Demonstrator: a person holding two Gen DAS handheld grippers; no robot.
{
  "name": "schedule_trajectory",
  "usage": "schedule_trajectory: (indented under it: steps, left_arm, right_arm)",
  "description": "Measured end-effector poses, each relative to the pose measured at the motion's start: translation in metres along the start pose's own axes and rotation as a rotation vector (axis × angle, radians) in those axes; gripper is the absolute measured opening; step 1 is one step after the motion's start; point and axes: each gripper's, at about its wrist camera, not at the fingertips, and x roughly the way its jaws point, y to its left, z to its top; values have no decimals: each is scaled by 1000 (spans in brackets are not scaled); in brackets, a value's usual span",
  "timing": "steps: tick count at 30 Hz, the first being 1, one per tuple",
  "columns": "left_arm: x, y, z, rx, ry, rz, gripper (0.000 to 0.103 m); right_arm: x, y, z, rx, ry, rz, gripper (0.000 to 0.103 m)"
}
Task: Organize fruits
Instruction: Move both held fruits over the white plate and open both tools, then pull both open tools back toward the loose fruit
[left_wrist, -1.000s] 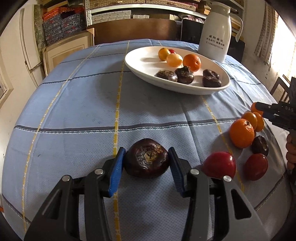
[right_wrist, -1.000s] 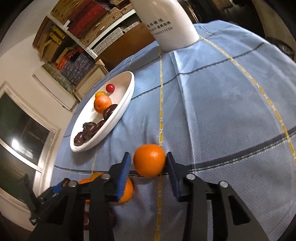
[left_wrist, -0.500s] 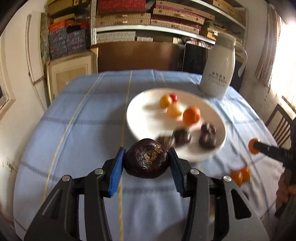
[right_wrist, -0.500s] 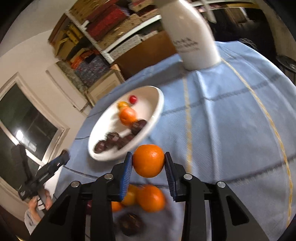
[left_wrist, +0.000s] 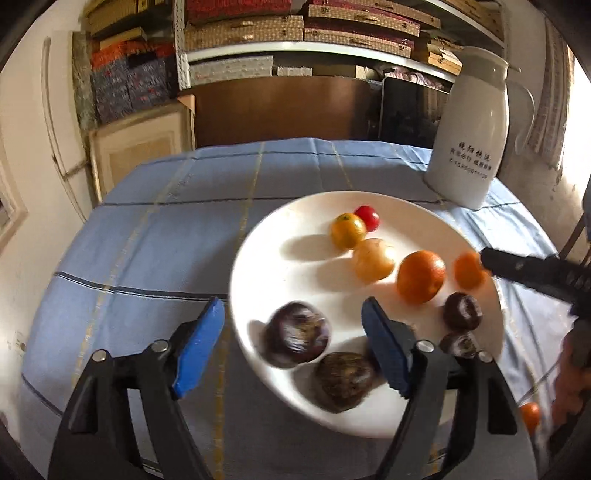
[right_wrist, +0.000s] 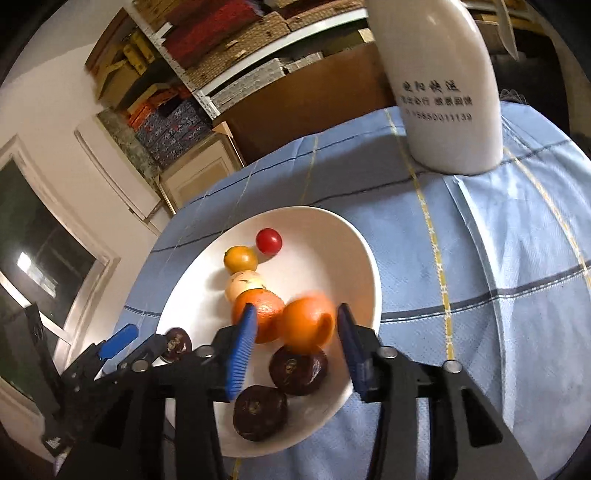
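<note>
A white plate (left_wrist: 255, 254) (right_wrist: 365, 258) holds a red tomato (left_wrist: 367, 217), several orange and yellow fruits and several dark purple ones. My left gripper (left_wrist: 292, 304) hangs over the plate's near left side with its jaws opening. A blurred dark purple fruit (left_wrist: 297, 339) lies loose between them on the plate, clear of both pads. My right gripper (right_wrist: 296, 310) is over the plate's near right side, its jaws also opening. A blurred orange (right_wrist: 308, 325) (left_wrist: 468, 269) sits between its pads, free of them. The left gripper (right_wrist: 144, 341) shows at the plate's left rim.
A tall white jug (left_wrist: 469, 147) (right_wrist: 443, 92) stands on the blue tablecloth (left_wrist: 147, 251) behind the plate to the right. One orange (left_wrist: 530, 415) remains on the cloth at the near right, by a person's hand (left_wrist: 569, 376). Shelves and boxes stand beyond the table.
Both grippers travelled forward from the loose fruit to above the plate. The left let go of the dark purple fruit and the right let go of the orange; both now stand wider.
</note>
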Motion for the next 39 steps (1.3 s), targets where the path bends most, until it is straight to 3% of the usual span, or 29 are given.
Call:
schedule_trajectory:
  steps: [3,6,9,15,18,23,27,39]
  left_arm:
    - [-8,5,-3,-24,-9,-19,75]
    - [-23,9,-16,-37,-21,-33,75]
    - [-33,13,-37,-50,-16,-11,84]
    - [-57,22,-78,-87,3,-3,85]
    - [-71,22,-97,-94,7,-5,92]
    - [-94,14,-123,-71,8,-38,94]
    - [-106,-5,-140,8,21,-70,94]
    - [-118,-30,-144,117,-18,-114,98]
  right_arm:
    - [-20,-2,-1,4,-48,11,47]
    - [-36,-2,-9,-2,-68,18,54]
    - [-54,-10,-29,-1,-95,-11,60]
    - [-76,-41,-70,70,-75,-24,63]
    - [-87,-51,-82,106,-82,-14,68]
    - [-98,-58,-100,114,-75,-24,71]
    - [-99,-58,-108,101,-59,-31,73]
    - [-102,-56,-108,99,-64,-26,74]
